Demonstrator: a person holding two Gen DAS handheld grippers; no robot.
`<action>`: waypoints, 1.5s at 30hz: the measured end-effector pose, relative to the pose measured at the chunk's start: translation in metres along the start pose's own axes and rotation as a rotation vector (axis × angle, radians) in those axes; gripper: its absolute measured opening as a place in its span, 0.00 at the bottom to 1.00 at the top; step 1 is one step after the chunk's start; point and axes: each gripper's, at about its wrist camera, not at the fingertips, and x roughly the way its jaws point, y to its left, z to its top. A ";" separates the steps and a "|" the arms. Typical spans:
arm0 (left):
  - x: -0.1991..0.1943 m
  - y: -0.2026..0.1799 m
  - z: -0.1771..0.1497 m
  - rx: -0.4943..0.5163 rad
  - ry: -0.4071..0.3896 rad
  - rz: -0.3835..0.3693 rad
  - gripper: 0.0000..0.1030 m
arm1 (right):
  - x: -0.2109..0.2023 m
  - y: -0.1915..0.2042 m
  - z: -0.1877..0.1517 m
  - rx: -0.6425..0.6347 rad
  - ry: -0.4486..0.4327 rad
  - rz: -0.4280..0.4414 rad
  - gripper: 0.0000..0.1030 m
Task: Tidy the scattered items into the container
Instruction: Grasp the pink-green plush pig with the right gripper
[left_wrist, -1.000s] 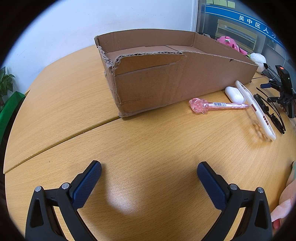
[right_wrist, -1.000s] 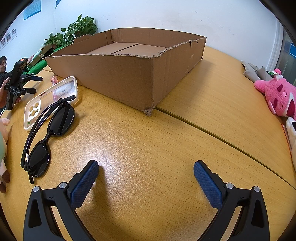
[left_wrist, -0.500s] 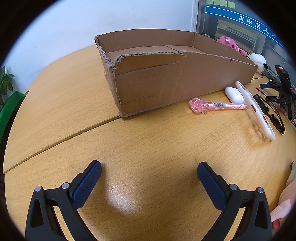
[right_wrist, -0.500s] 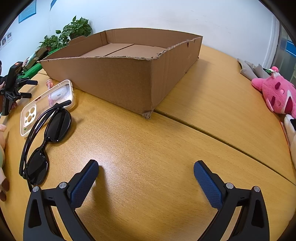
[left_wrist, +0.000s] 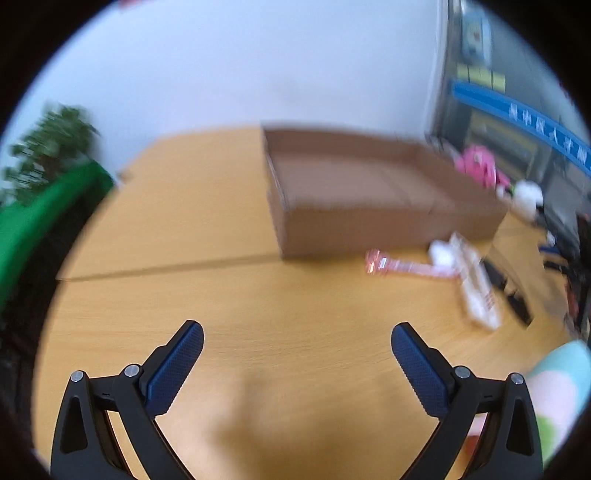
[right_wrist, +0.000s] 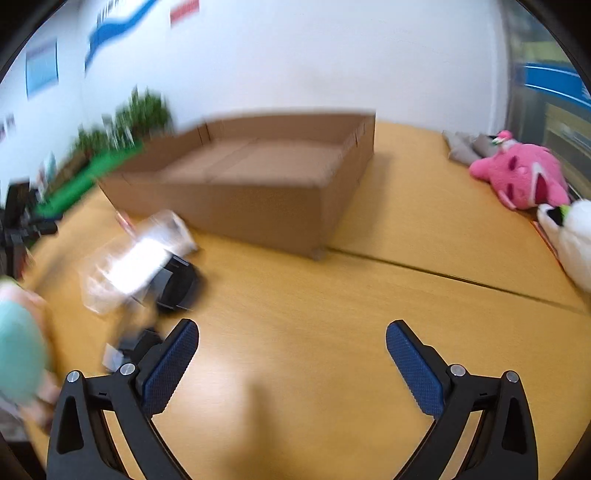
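Note:
A shallow brown cardboard box (left_wrist: 369, 206) (right_wrist: 258, 184) stands open-topped on the wooden table (left_wrist: 258, 314). Beside its near wall lie a pink pen (left_wrist: 406, 266), a white earbud case (left_wrist: 441, 253), a clear phone case (left_wrist: 476, 291) (right_wrist: 133, 258) and black sunglasses (left_wrist: 513, 295) (right_wrist: 177, 284). Both views are blurred by motion. My left gripper (left_wrist: 297, 347) hangs open above bare table, well short of the pen. My right gripper (right_wrist: 291, 343) is open too, its left finger close to the sunglasses.
A pink plush toy (right_wrist: 517, 181) and a white plush (right_wrist: 569, 236) lie at the table's right edge. A pastel plush (left_wrist: 554, 391) sits near the front. A black phone tripod (right_wrist: 18, 221) stands at the left, with green plants (left_wrist: 48, 147) behind.
Both grippers have risen and pulled back, so the box looks smaller and farther. The views are now smeared by fast motion. Both stay open.

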 end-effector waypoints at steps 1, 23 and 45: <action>-0.017 -0.003 0.000 -0.027 -0.029 0.024 0.99 | -0.013 0.010 -0.002 0.016 -0.024 0.017 1.00; -0.013 -0.102 -0.086 -0.296 0.078 -0.331 0.99 | -0.022 0.191 -0.045 -0.096 0.038 0.443 1.00; 0.004 -0.138 -0.041 -0.213 0.083 -0.544 0.79 | -0.012 0.218 -0.039 -0.192 0.080 0.492 0.85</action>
